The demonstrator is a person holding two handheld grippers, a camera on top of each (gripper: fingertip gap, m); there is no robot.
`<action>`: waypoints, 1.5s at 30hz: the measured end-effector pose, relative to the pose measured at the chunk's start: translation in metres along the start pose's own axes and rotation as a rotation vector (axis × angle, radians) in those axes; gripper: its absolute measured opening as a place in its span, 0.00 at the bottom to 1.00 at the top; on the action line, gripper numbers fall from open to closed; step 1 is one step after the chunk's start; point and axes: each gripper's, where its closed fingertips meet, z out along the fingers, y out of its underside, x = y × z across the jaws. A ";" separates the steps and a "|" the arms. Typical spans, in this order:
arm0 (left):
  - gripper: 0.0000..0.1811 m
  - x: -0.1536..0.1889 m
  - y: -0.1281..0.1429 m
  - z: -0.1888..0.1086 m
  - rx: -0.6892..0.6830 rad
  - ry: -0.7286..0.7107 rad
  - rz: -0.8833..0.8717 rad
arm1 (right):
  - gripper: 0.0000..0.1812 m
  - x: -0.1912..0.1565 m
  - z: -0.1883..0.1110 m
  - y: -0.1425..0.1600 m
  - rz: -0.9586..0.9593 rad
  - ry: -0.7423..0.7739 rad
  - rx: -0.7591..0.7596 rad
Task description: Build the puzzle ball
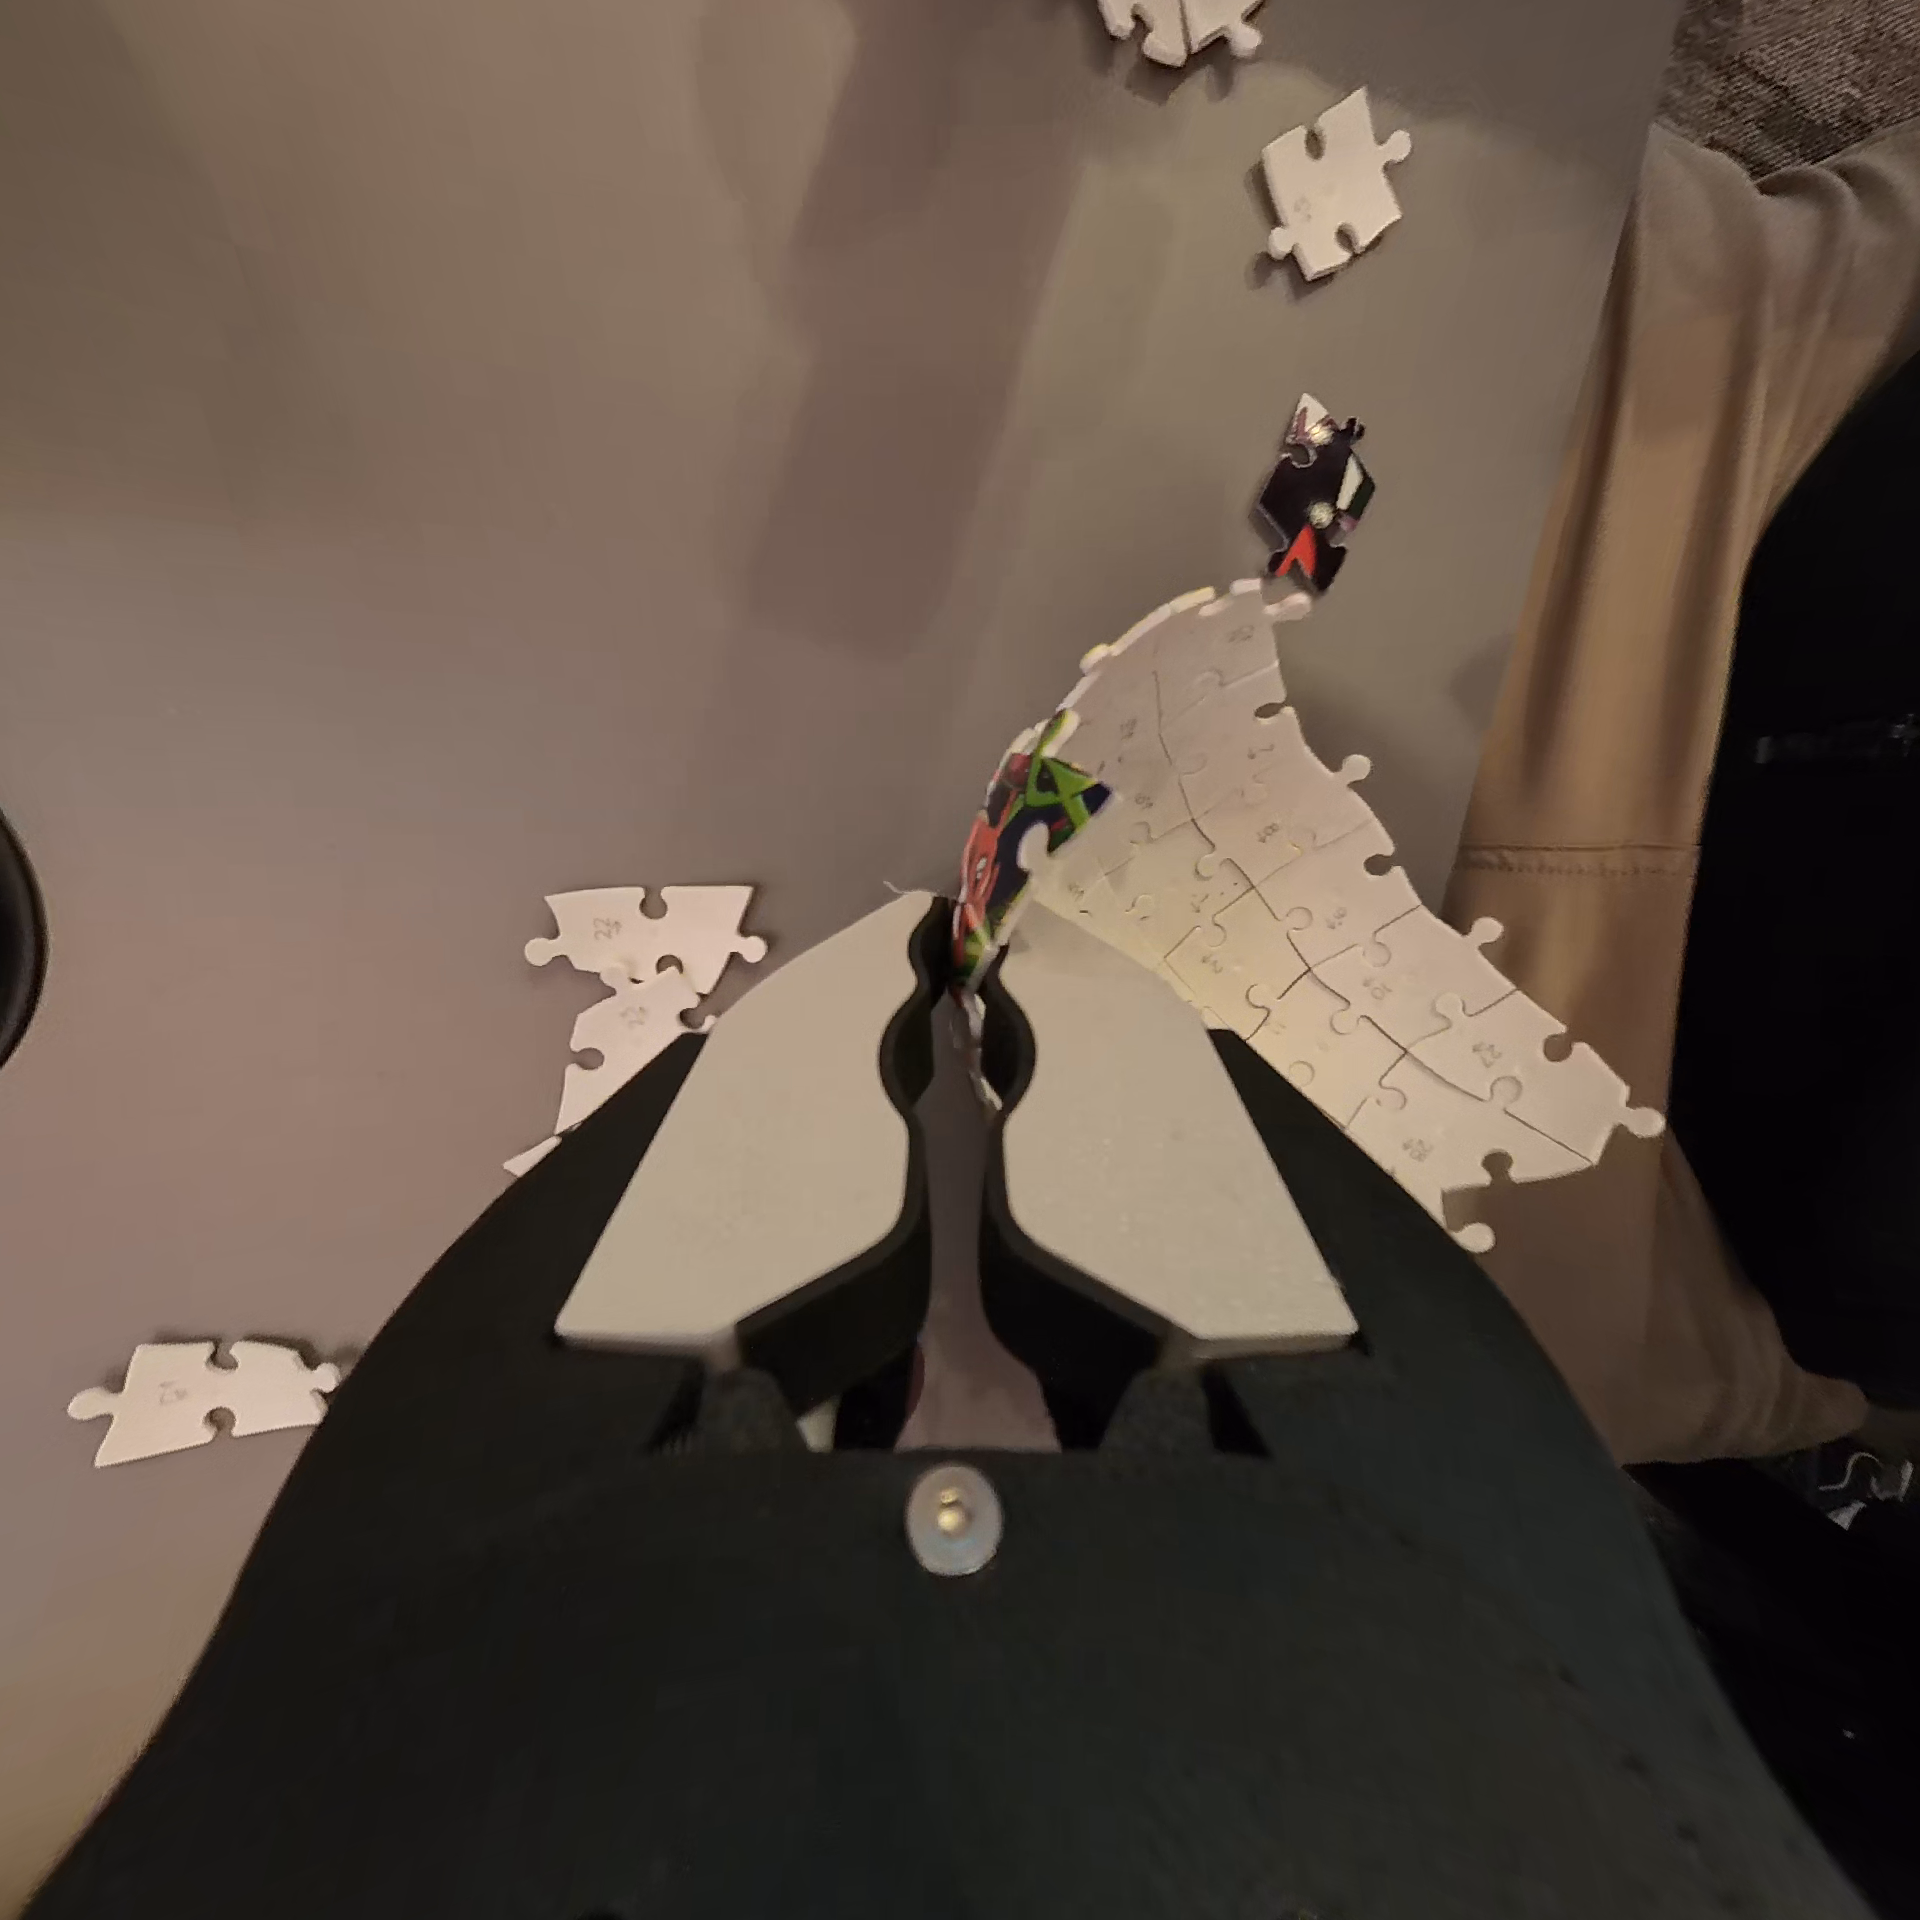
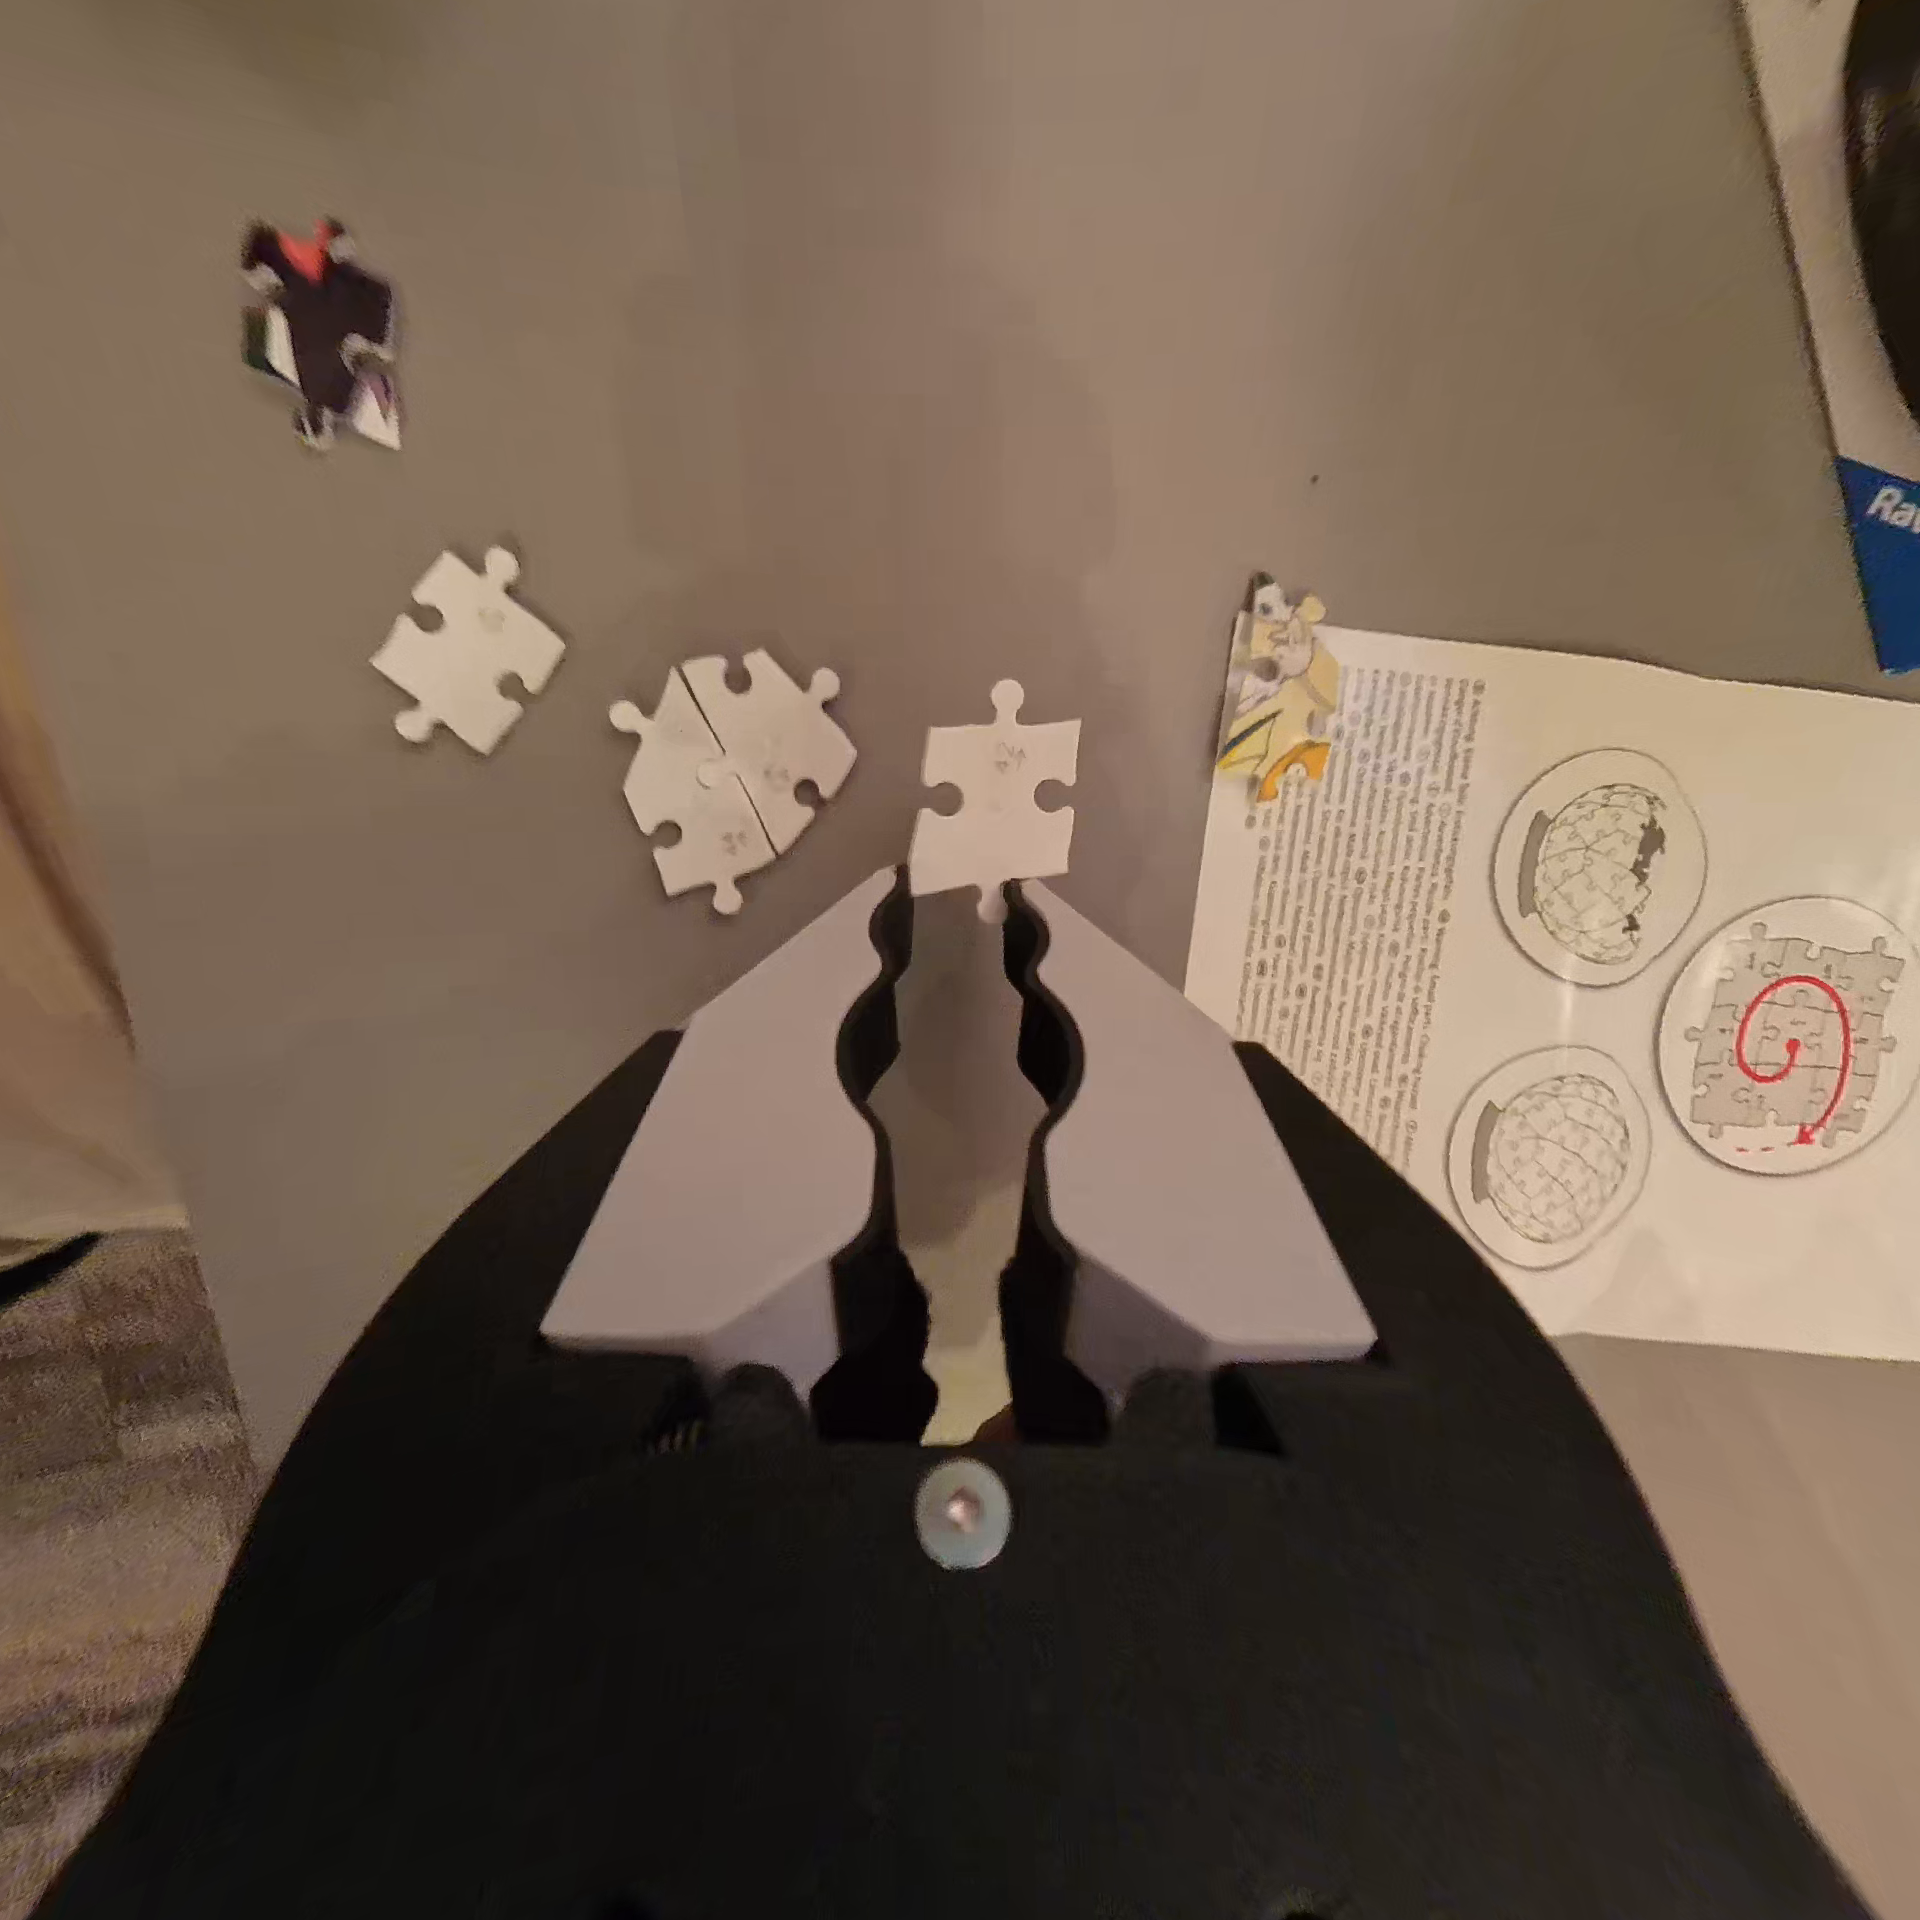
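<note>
Black housing fills the lower part of both wrist views and hides whatever lies beneath it. On the left, the left hand-held gripper [image 1: 971,940] has its grey fingers [image 1: 790,1122] drawn nearly together, pinching the edge of the assembled puzzle section [image 1: 1299,914]. This curved sheet of joined pieces shows its white back, with a strip of printed colour just above the fingertips; its lower edge disappears behind the right finger. Left of the fingers, a cluster of white pieces [image 1: 644,971] lies on the grey worktop [image 1: 416,520], partly covered by the housing, and a lone white piece [image 1: 203,1397] sits farther left and nearer. Beyond the sheet lie a dark printed piece [image 1: 1314,499], a white piece [image 1: 1330,187] and another white piece cut off by the top edge. Beige fabric at the right is blurred.

In the right wrist view, the right hand-held gripper [image 2: 956,894] stands partly open, a clear gap between its fingers [image 2: 748,1132]. A single white piece [image 2: 997,800] sits at the fingertips; whether they touch it is hard to tell. To its left lie a joined white trio [image 2: 738,779], another white piece [image 2: 468,655] and a blurred dark piece [image 2: 322,332]. To the right, a yellow printed piece [image 2: 1278,696] rests on the corner of an instruction sheet [image 2: 1558,987], which runs past the frame edge. A blue-cornered box [image 2: 1881,561] is cut off at the far right.
</note>
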 end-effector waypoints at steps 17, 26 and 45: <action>0.02 0.001 -0.003 -0.002 0.035 -0.005 -0.004 | 0.17 0.062 0.027 -0.026 0.066 0.120 -0.039; 0.02 -0.002 0.000 -0.004 0.051 -0.006 -0.019 | 0.06 0.065 0.027 -0.031 0.221 0.013 0.099; 0.02 -0.004 0.000 0.002 0.051 0.023 -0.038 | 0.00 0.021 0.003 -0.052 0.567 -0.552 0.219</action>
